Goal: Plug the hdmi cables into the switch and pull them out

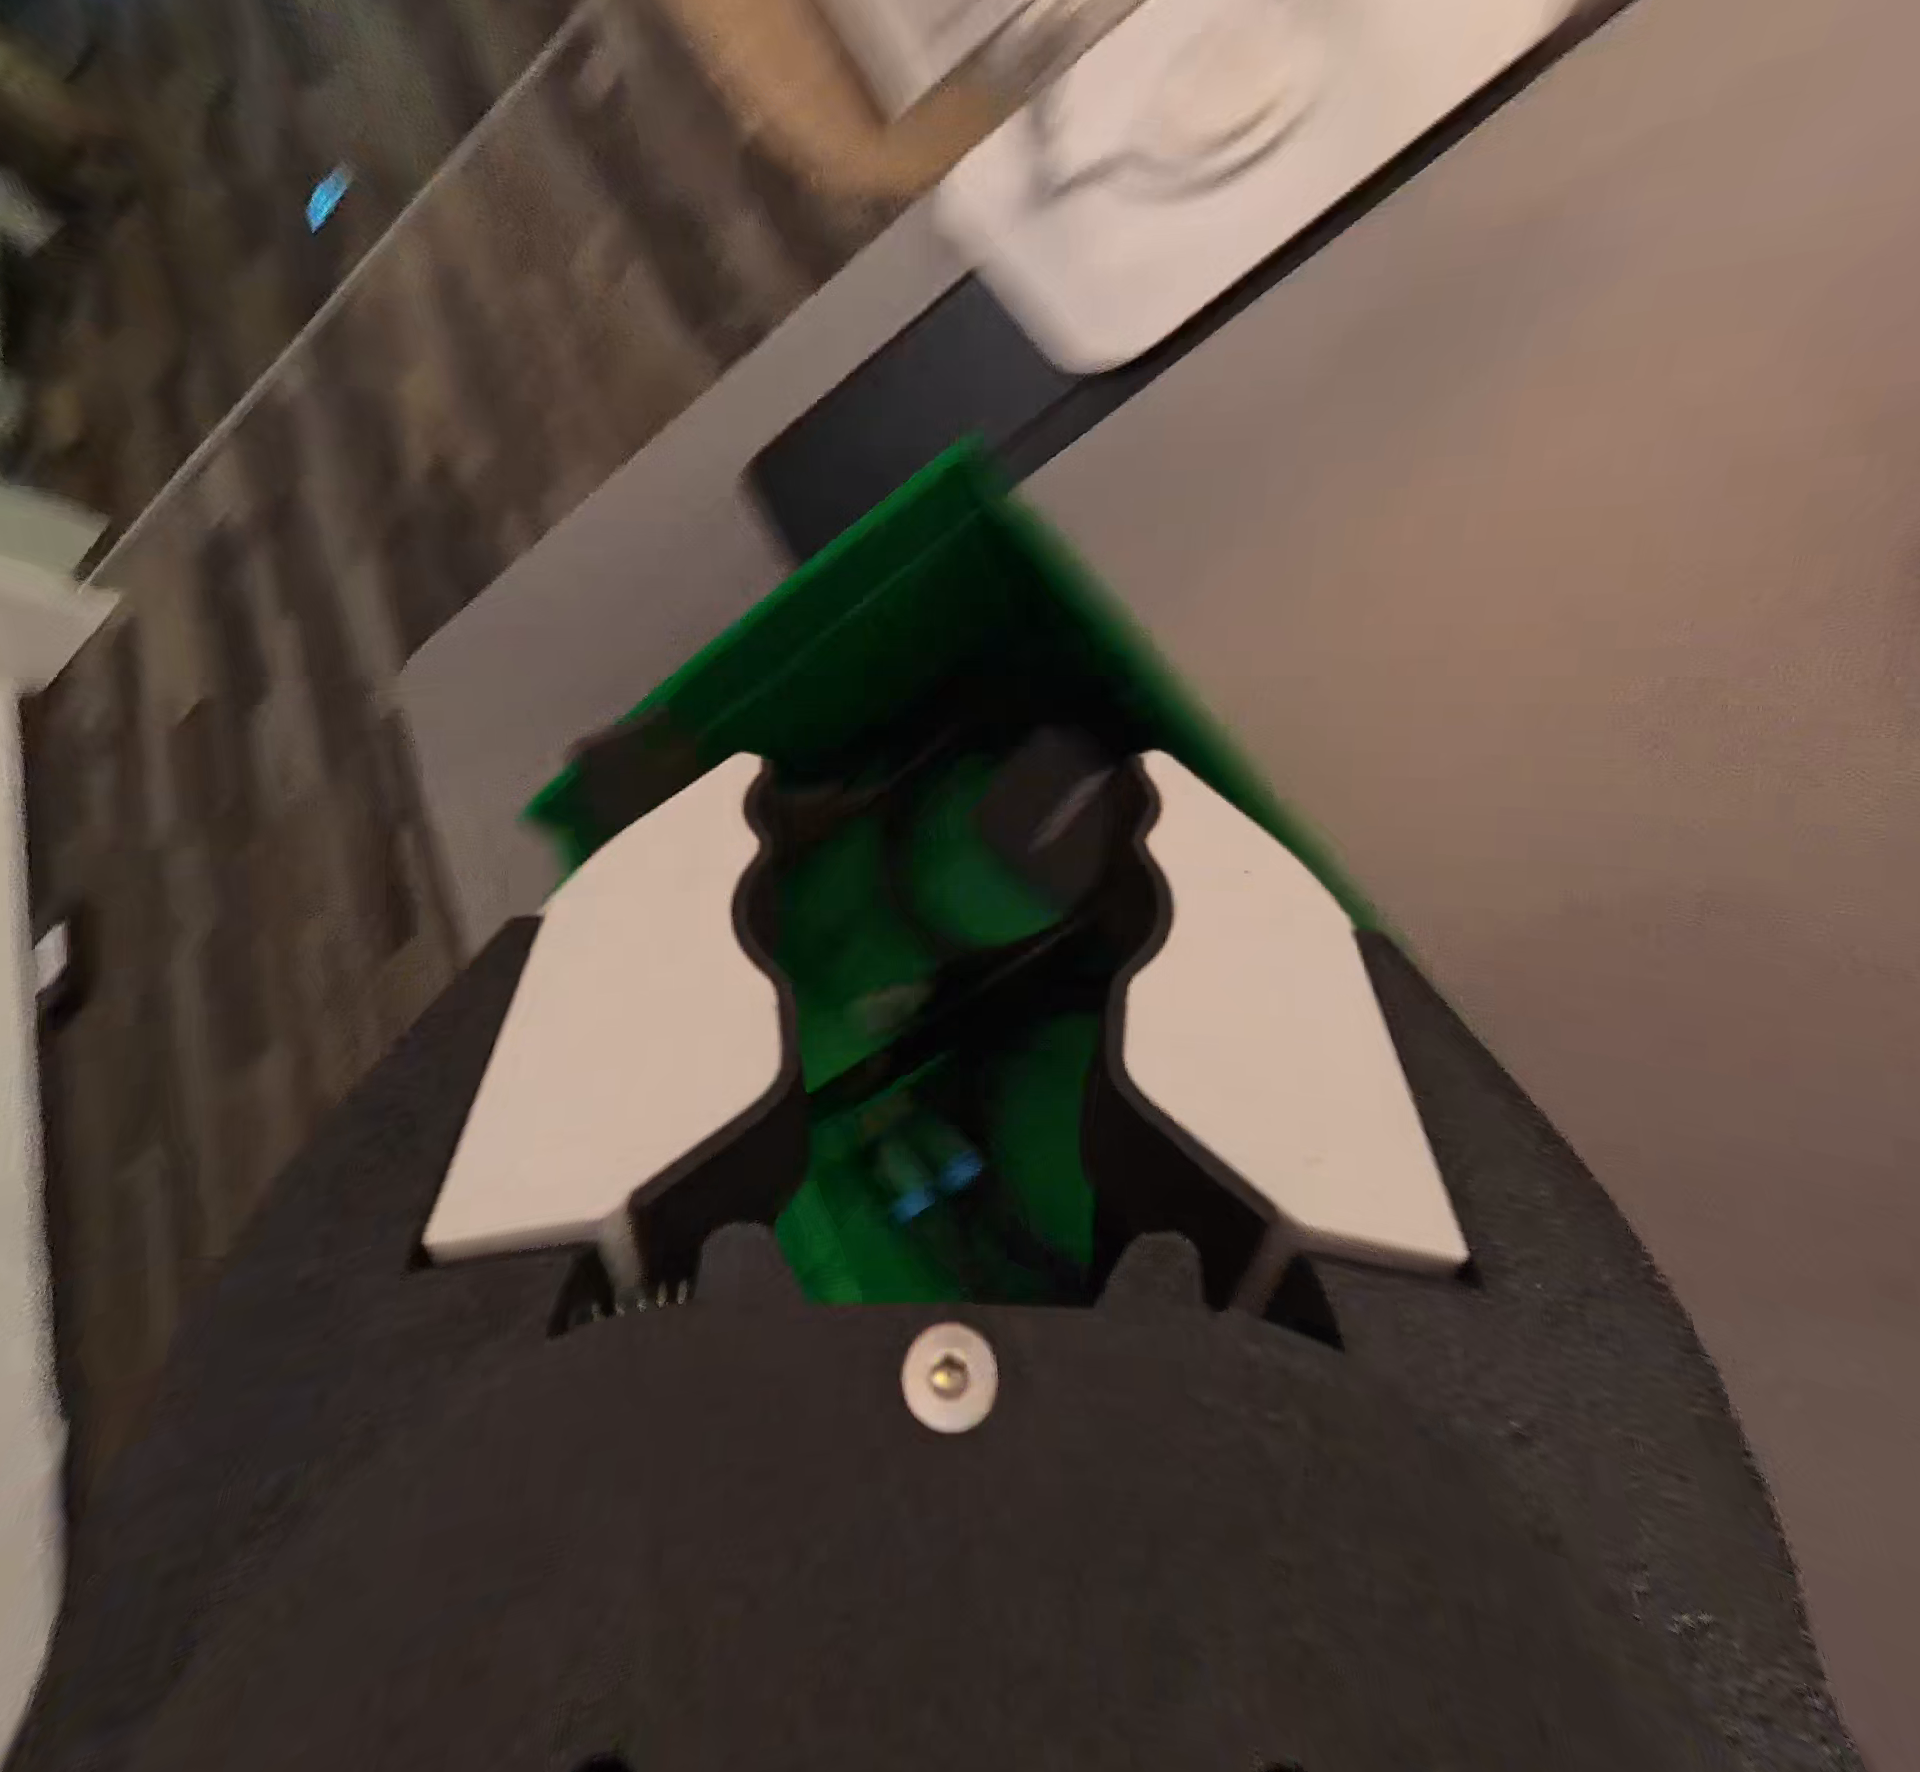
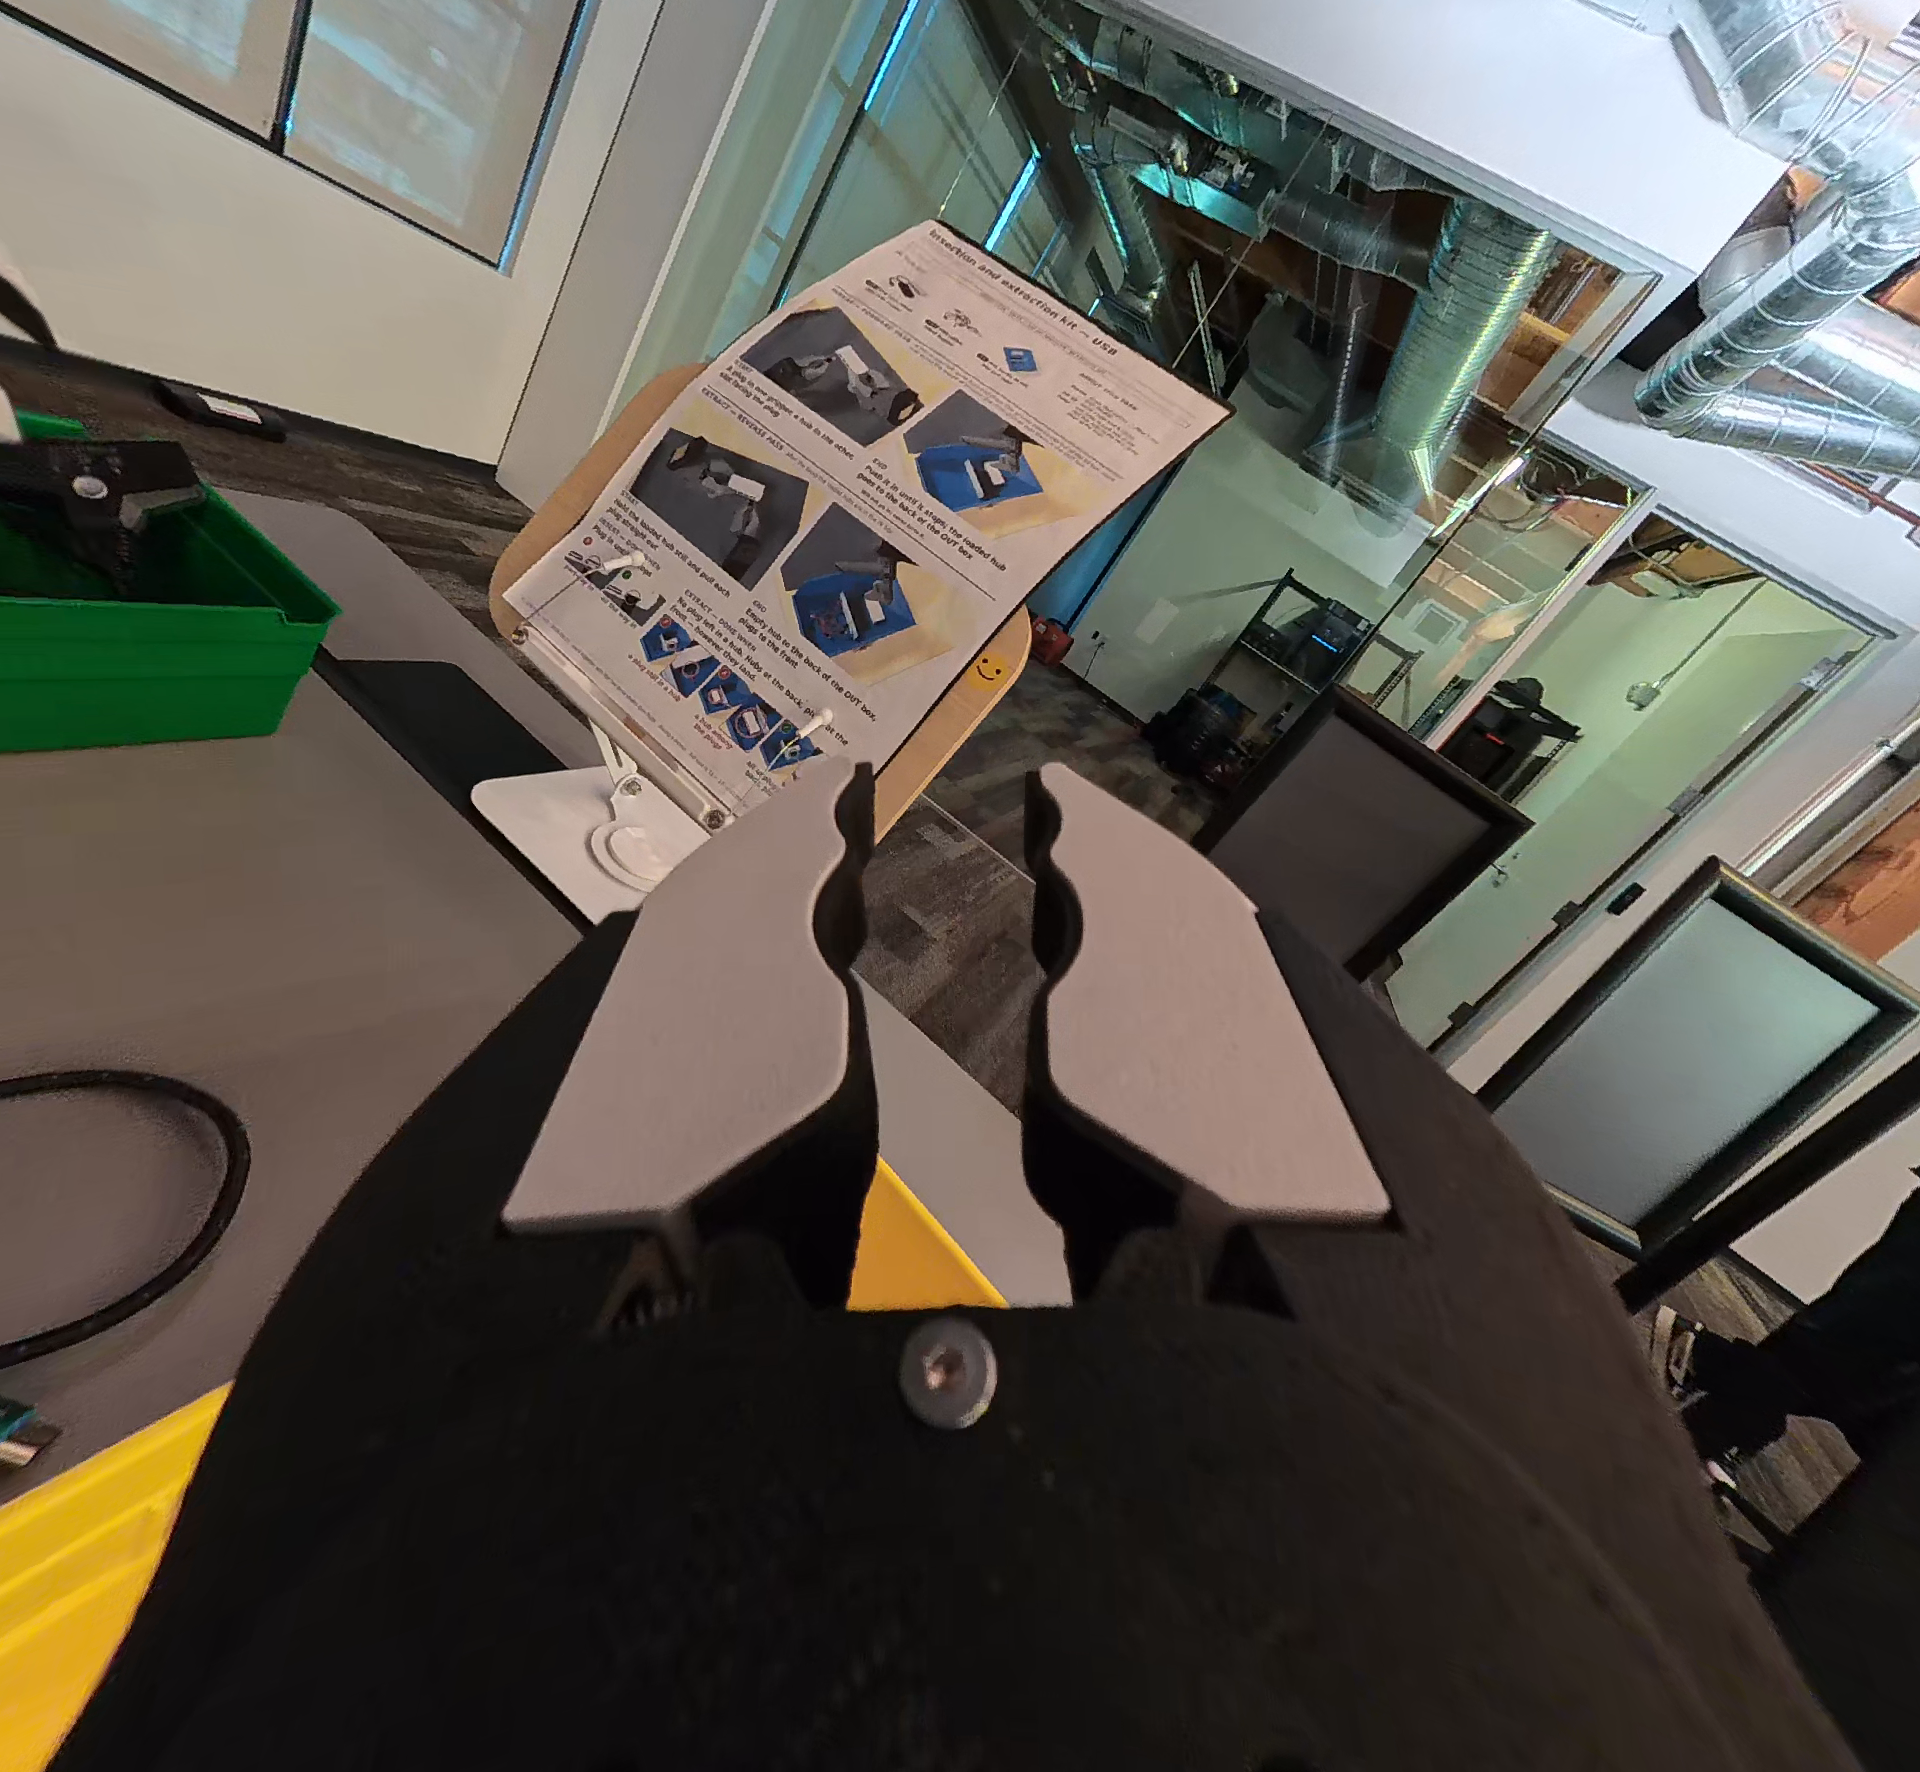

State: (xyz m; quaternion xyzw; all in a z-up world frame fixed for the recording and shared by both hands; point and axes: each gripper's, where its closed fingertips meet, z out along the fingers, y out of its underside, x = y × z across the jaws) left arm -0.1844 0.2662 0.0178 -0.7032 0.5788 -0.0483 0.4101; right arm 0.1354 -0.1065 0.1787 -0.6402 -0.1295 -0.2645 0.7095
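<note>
Grey table (image 2: 208,891), carpeted glass-walled room, exposed ducts (image 2: 1766,60) – both grippers' fingers (image 2: 717,995) released, empty.

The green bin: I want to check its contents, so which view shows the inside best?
The left wrist view: its tongs hang open over the green bin, showing dark cables inside, though blurred. The right wrist view shows mostly its outer wall.

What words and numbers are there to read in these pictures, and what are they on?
Instruction sheet on the stand: printed headings and captions around photos; I do not repeat its words.
Yellow smiley sticker on the wooden board behind the sheet: a face only, no words.
Left wrist view: too blurred, no writing can be made out.
</note>
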